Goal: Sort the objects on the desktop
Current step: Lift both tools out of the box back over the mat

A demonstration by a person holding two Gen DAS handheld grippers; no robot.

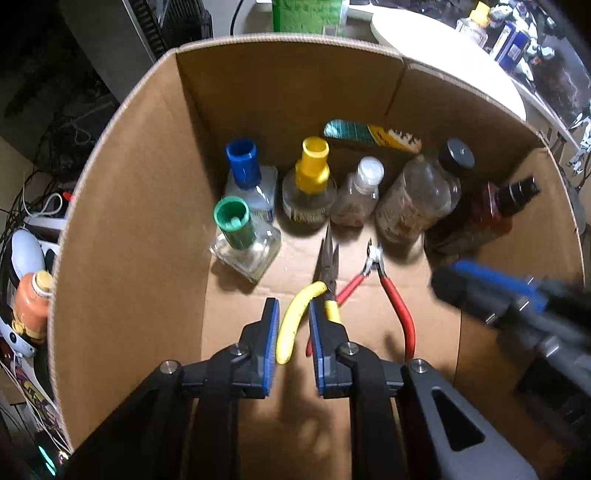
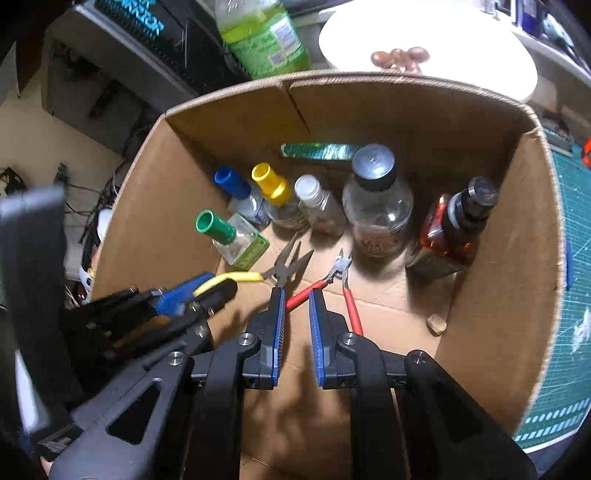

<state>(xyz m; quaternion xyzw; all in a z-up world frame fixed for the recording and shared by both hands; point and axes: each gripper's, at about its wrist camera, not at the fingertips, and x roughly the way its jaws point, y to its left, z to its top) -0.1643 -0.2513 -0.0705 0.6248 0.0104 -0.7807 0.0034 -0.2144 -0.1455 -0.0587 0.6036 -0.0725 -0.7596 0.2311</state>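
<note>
A cardboard box [image 1: 125, 229] is seen from above through both wrist cameras, and both grippers are pointed down into it.

Along the far wall of the box a row of bottles is stood: a blue-capped bottle [image 1: 243, 166], a yellow-capped bottle [image 1: 312, 173], a small clear bottle with a white cap [image 1: 364, 188], a larger clear bottle with a black cap [image 1: 424, 192] and an amber bottle with a dark pump top [image 2: 454, 229]. A green-capped bottle [image 1: 236, 229] is set just in front of the blue-capped one.

Two tools are laid on the box floor, in front of the bottles. The yellow-handled pliers [image 1: 327, 266] are found on the left, the red-handled cutters [image 1: 391, 291] just beside them on the right, their handles crossing.

The left gripper [image 1: 293, 314] is held over the pliers, with one yellow handle lying between its jaws; the jaws are slightly parted and no press on the handle can be made out. The right gripper [image 2: 297, 306] is held over the cutters, its jaws narrowly parted, with a red handle seen between the tips; whether it is touched cannot be told.

Outside the box, a white plate [image 2: 443, 48] and a green drink bottle [image 2: 262, 33] are seen on the worktop.
</note>
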